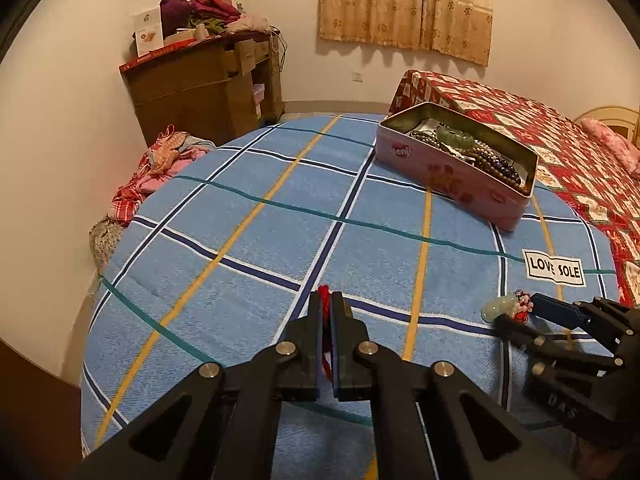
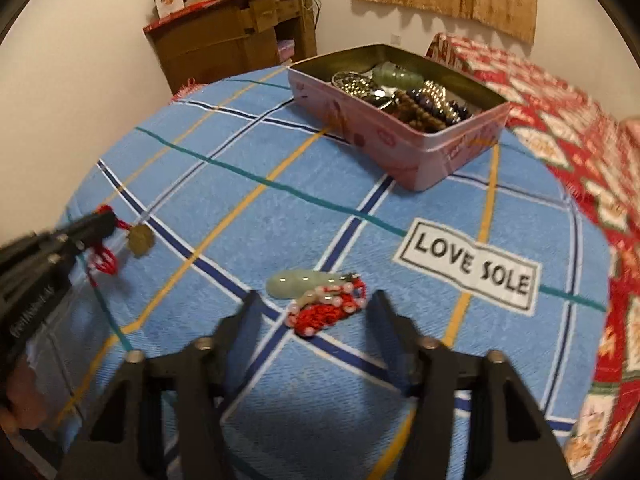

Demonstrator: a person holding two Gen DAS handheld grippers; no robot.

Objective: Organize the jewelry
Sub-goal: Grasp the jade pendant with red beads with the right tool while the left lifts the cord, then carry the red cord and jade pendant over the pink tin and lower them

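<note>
Here left gripper (image 1: 330, 300) fingers clamp red cord (image 1: 325, 308); right gripper (image 2: 316, 300) fingers gape astride jade pendant (image 2: 290, 283) lying crosswise.

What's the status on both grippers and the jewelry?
Left gripper shut on red cord. Right gripper open around jade pendant. Pink tin path unobstructed.

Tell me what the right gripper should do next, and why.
Probably ease the right gripper down a little and close it on the red beaded piece. Its jaws are open and straddle the piece, which lies loose on the blue cloth beside the jade pendant. The left gripper is already shut on a red cord, and the tin stands open.
</note>
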